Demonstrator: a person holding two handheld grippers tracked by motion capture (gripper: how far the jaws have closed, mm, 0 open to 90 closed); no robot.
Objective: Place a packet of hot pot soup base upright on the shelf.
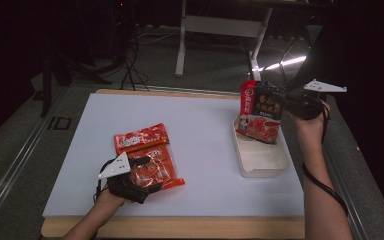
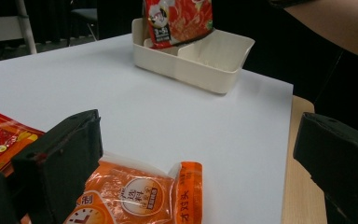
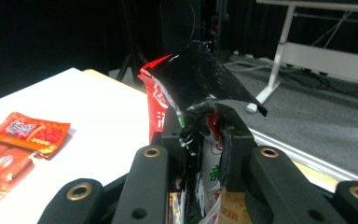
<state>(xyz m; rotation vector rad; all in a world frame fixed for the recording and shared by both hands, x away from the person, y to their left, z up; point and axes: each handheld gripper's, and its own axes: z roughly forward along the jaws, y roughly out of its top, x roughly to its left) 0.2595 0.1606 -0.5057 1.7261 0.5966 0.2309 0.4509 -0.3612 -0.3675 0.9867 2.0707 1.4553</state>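
Showing a white table (image 1: 200, 150) from above, the scene has two hand-held grippers at work on sauce packets. The right gripper (image 1: 289, 102) is held raised at the far right, its jaws clamped on the upper corner of a red and black sauce packet (image 1: 260, 112); in the right gripper view the crumpled foil (image 3: 200, 93) is seen pinched between the closed jaws. The packet hangs with its lower end just inside the far compartment of a cream two-compartment tray (image 1: 260, 162), while the near compartment is seen bare. The left gripper (image 1: 140, 175) is rested low near the front edge, its jaws spread wide apart and gripping nothing, over an orange sauce packet (image 2: 135, 196) whose end lies between them. A second red packet (image 1: 141, 137) lies just beyond it, partly overlapped by the orange one. The bagged packet is judged to be nearly placed. If it is released while tilted, it may lean on the tray wall and flop out over the rim. The grip is taken on one corner alone, so the foil may slip or swing. On the left, the flat packet may be pushed along the smooth table rather than lifted when the jaws are closed.
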